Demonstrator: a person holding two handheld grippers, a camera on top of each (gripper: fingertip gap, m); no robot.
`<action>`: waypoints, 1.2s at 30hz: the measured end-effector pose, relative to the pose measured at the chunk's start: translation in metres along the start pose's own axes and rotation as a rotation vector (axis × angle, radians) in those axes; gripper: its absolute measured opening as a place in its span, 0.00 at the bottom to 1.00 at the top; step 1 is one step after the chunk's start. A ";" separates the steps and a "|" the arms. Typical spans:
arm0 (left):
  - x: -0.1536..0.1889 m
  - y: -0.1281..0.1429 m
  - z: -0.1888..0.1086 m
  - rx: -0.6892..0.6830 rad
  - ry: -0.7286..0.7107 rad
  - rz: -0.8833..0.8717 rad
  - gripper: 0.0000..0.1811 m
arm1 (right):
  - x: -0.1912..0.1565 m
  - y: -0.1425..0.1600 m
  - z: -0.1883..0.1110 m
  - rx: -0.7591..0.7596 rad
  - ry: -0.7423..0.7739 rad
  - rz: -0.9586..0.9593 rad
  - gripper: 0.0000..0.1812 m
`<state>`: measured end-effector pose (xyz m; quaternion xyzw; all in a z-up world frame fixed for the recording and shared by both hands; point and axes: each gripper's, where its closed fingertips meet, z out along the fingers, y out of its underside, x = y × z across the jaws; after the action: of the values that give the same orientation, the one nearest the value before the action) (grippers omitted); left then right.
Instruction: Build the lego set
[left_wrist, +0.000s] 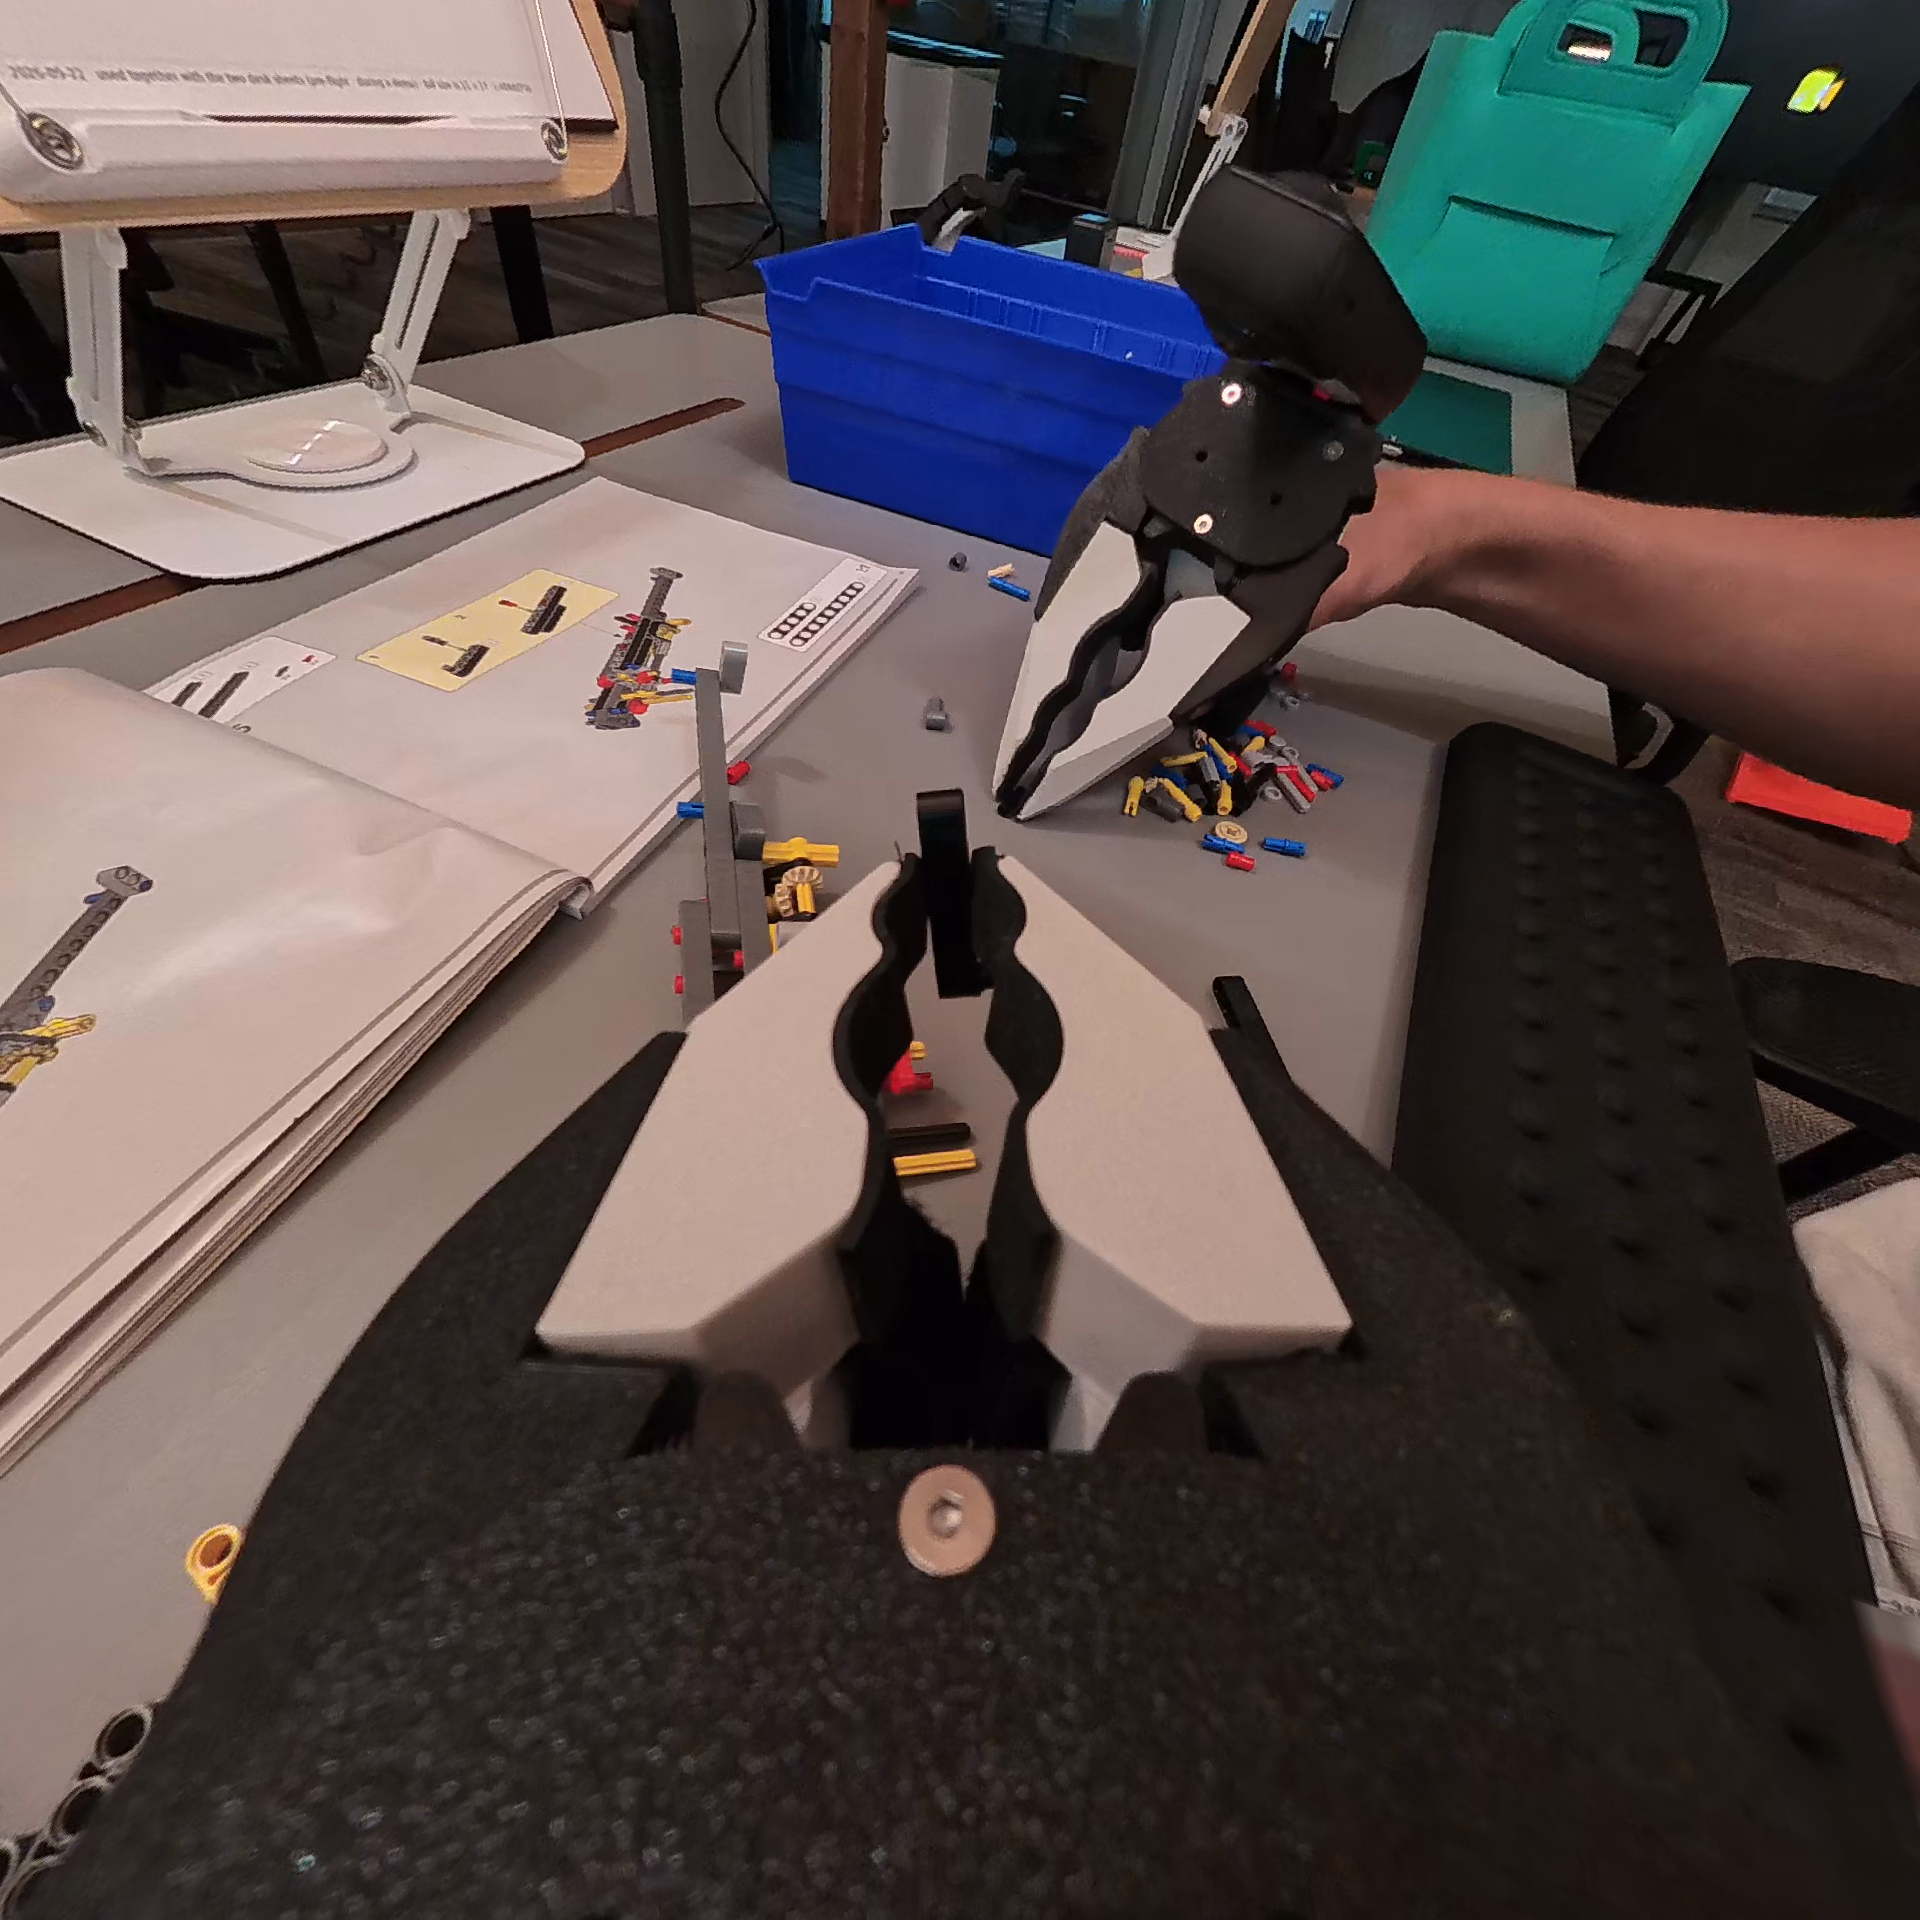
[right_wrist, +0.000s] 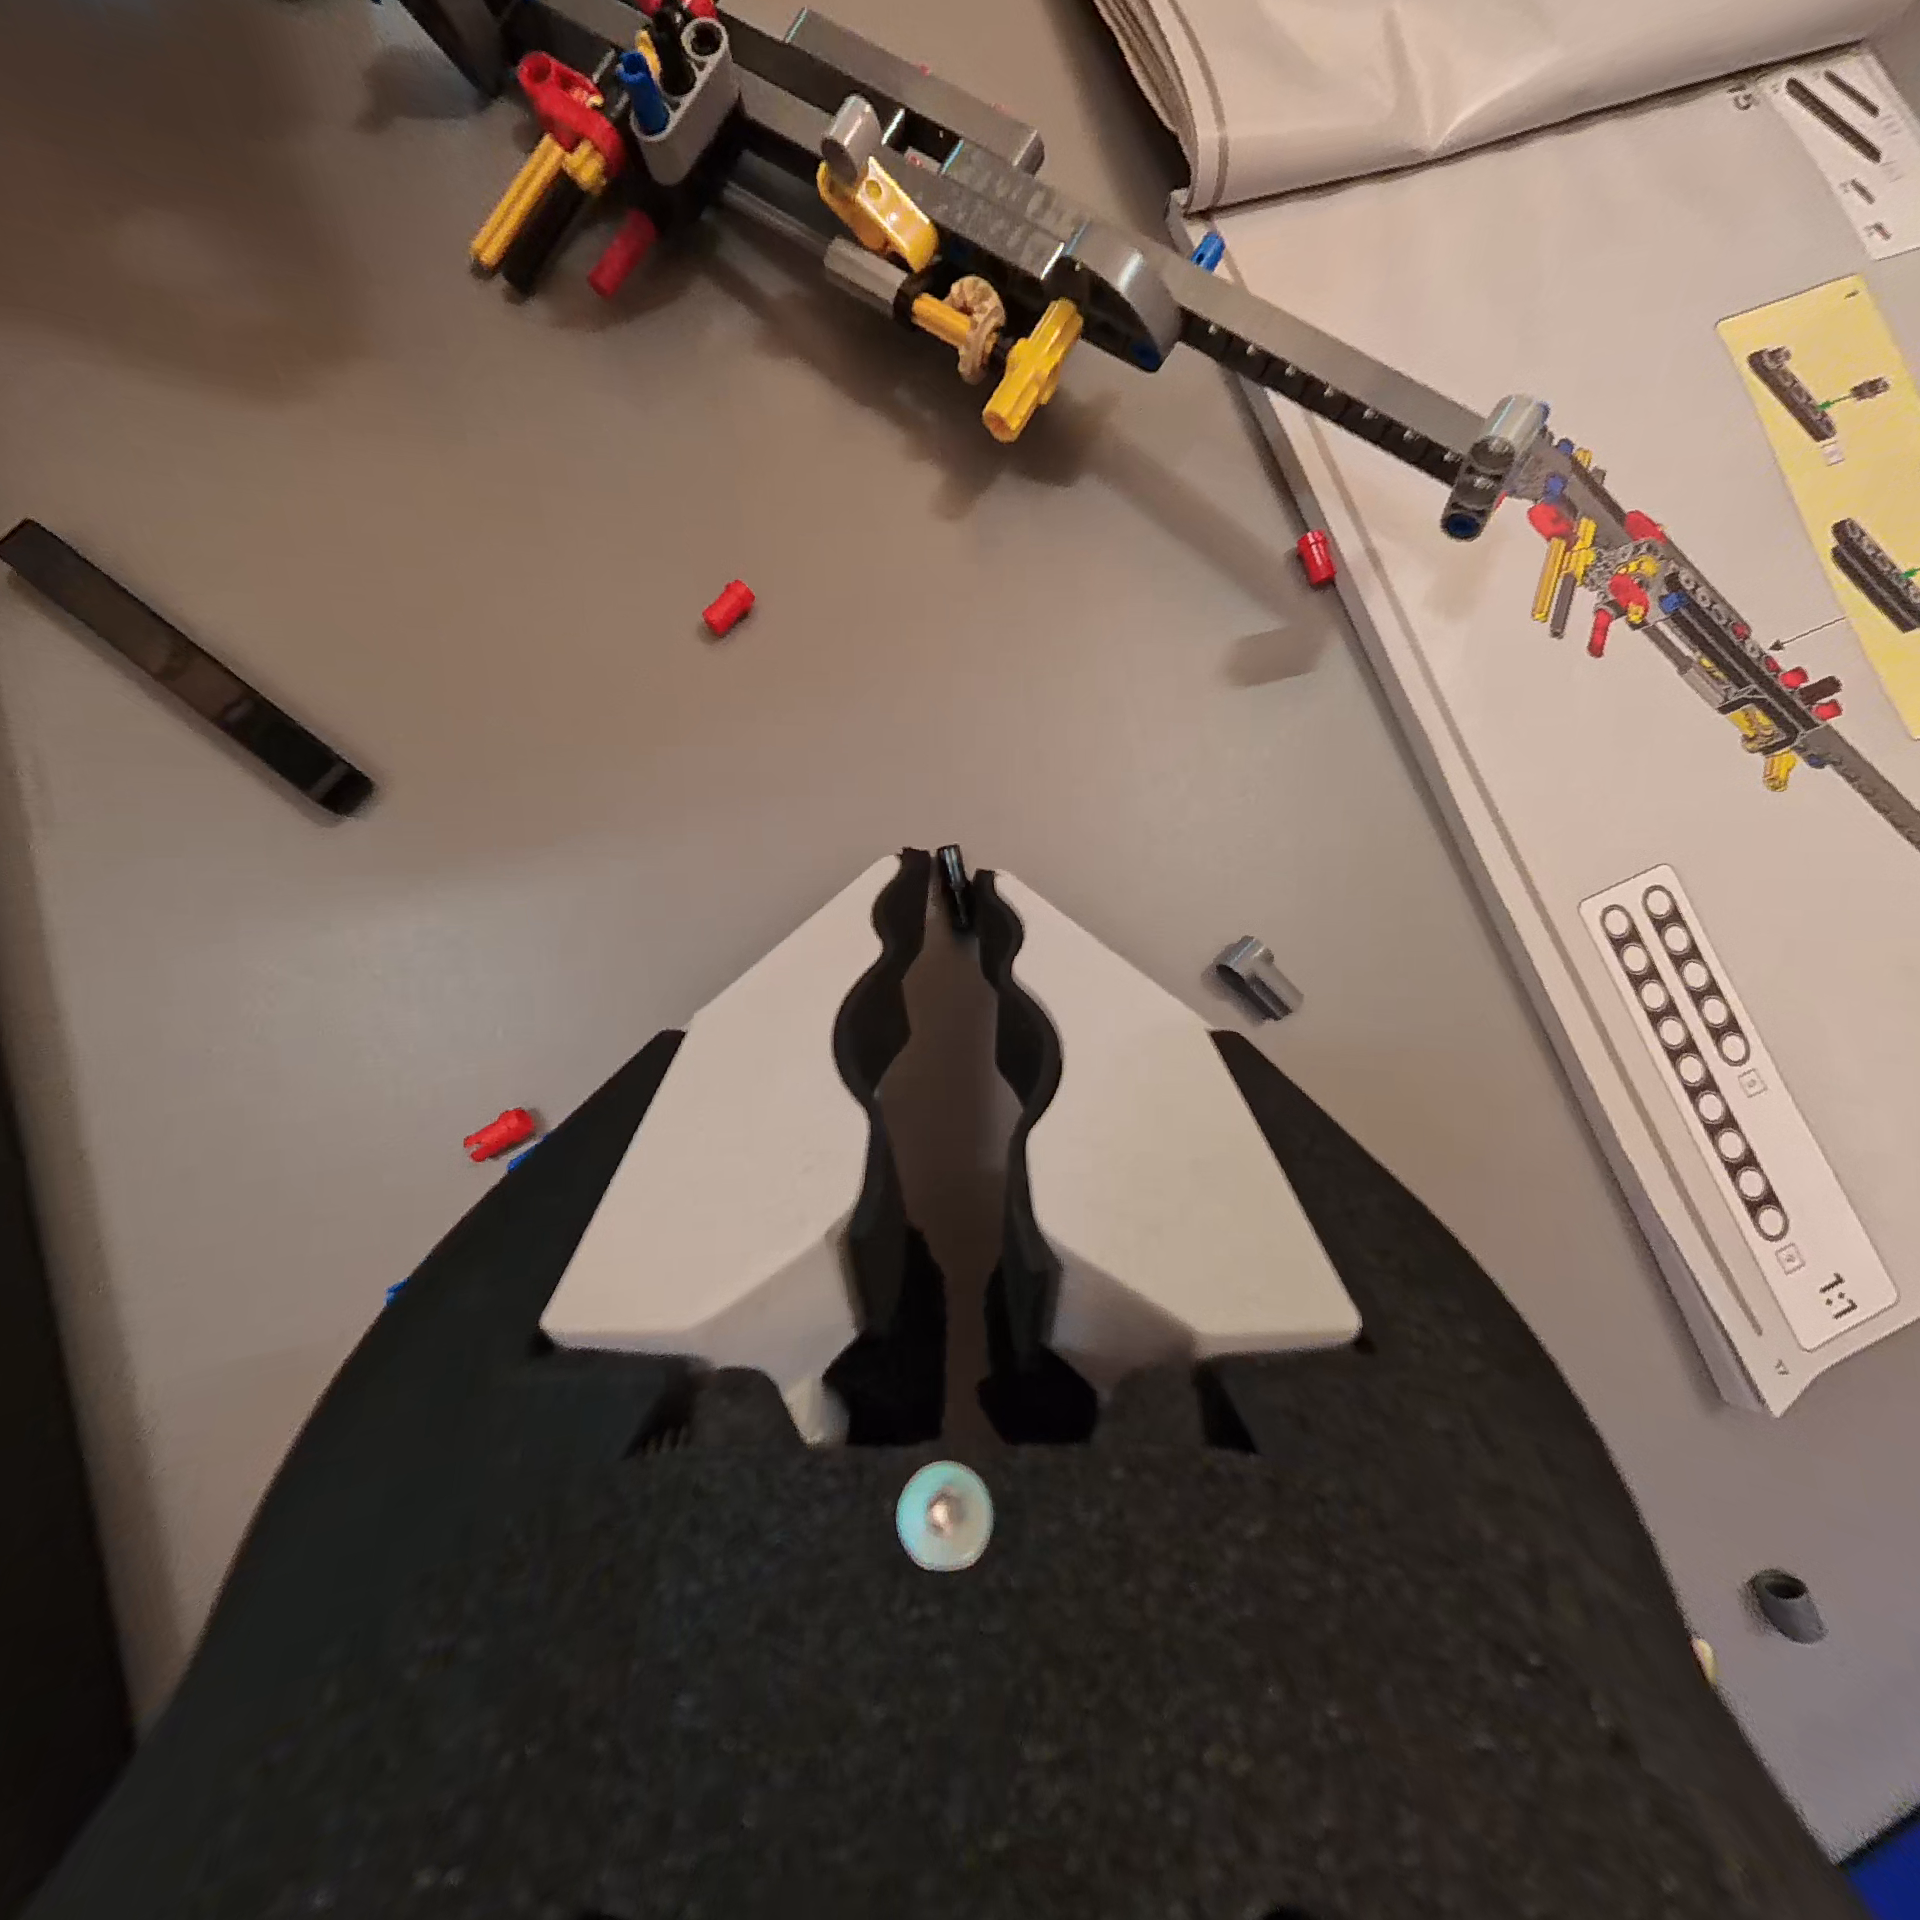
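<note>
My left hand-held gripper: clamped on a black beam, upright.
My right hand-held gripper: pinching a small black pin.
Build: grey assembly lying on the surface, beside the manual.

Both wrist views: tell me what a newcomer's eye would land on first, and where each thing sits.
First, the half-built grey lego model with yellow and red parts, lying on the table beside the open instruction booklet. Next, the two tongs: the left tongs pinch an upright black beam, and the right tongs nip a tiny black pin. Farther back stand a blue bin and a bright pile of loose pins.
</note>
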<state>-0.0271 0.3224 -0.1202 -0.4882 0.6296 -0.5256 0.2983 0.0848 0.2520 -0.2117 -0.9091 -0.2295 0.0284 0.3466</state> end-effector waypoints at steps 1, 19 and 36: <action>0.000 0.000 0.000 0.000 0.000 0.000 0.03 | 0.000 0.000 0.000 0.002 0.003 -0.002 0.04; 0.003 -0.009 -0.003 0.047 -0.035 0.119 0.03 | -0.037 -0.119 -0.023 0.368 -0.047 0.333 0.00; -0.023 0.009 -0.002 -0.063 -0.171 0.115 0.03 | -0.020 -0.076 0.053 0.067 0.197 0.178 0.14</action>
<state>-0.0240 0.3446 -0.1315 -0.5033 0.6452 -0.4440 0.3651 0.0253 0.3259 -0.2053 -0.9122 -0.1116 -0.0230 0.3937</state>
